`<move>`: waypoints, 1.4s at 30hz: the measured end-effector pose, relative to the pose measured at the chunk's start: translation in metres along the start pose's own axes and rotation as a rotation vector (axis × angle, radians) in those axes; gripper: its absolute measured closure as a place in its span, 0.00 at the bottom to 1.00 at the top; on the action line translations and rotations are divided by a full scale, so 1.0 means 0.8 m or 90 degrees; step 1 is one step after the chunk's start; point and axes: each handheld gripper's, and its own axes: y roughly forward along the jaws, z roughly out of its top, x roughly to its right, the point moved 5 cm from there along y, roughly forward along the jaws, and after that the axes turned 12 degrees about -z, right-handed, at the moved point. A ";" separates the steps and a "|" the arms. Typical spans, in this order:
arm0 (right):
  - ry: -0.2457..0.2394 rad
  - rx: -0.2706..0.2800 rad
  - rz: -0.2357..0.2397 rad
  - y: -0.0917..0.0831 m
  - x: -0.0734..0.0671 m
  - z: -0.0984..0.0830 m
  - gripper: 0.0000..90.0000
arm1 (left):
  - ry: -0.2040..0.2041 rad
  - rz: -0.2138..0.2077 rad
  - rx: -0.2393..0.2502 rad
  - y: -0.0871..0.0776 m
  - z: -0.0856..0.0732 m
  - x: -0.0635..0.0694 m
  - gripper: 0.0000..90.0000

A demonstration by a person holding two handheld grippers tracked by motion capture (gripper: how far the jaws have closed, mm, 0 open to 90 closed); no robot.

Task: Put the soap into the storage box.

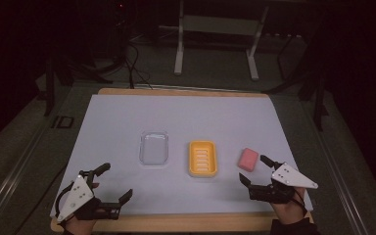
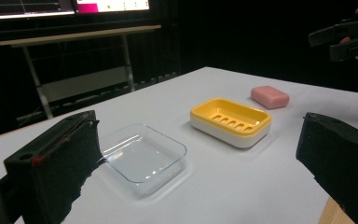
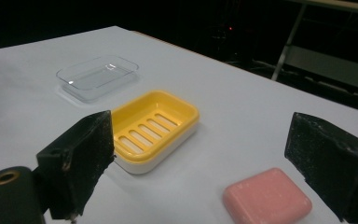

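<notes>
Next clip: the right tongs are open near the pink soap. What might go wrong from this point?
1. The pink soap lies flat and loose on the smooth white table; the open right tongs may push it away rather than grip it.
2. The yellow soap dish looks light, so a clumsy placement may shift it.
3. The clear lid sits close beside the dish and may get knocked.

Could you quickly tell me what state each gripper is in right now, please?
Left gripper: open, holding nothing.
Right gripper: open, holding nothing, beside the pink soap.
</notes>
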 end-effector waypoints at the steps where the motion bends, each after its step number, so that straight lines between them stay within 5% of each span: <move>1: -0.003 -0.001 -0.001 0.001 0.003 -0.001 0.09 | -0.001 -0.001 0.000 0.001 0.000 0.001 0.00; 7: -0.058 0.017 0.023 0.005 0.005 -0.005 0.10 | 0.013 -0.002 -0.015 0.007 0.000 0.006 0.00; 17: -0.088 0.012 0.027 0.012 0.003 -0.002 0.10 | 0.018 -0.002 -0.013 0.002 -0.001 0.005 0.00; 21: -0.091 -0.029 0.042 0.025 0.004 -0.009 0.10 | 0.018 -0.003 -0.015 0.003 -0.001 0.006 0.00; 22: -0.091 -0.063 0.035 0.031 0.005 -0.015 0.10 | 0.019 -0.003 -0.014 0.003 -0.001 0.006 0.00; 27: -0.096 -0.102 0.003 0.037 0.009 -0.017 0.10 | 0.018 0.003 -0.024 0.004 -0.002 0.006 0.00; 33: -0.063 -0.158 -0.006 0.044 0.010 -0.019 0.10 | 0.016 0.003 -0.019 0.003 -0.001 0.006 0.00; 35: -0.050 -0.209 -0.009 0.047 0.013 -0.022 0.10 | 0.016 0.003 -0.020 0.003 -0.002 0.006 0.00; 42: -0.062 -0.247 -0.018 0.049 0.022 -0.027 0.16 | 0.010 -0.003 -0.018 0.003 -0.001 0.006 0.00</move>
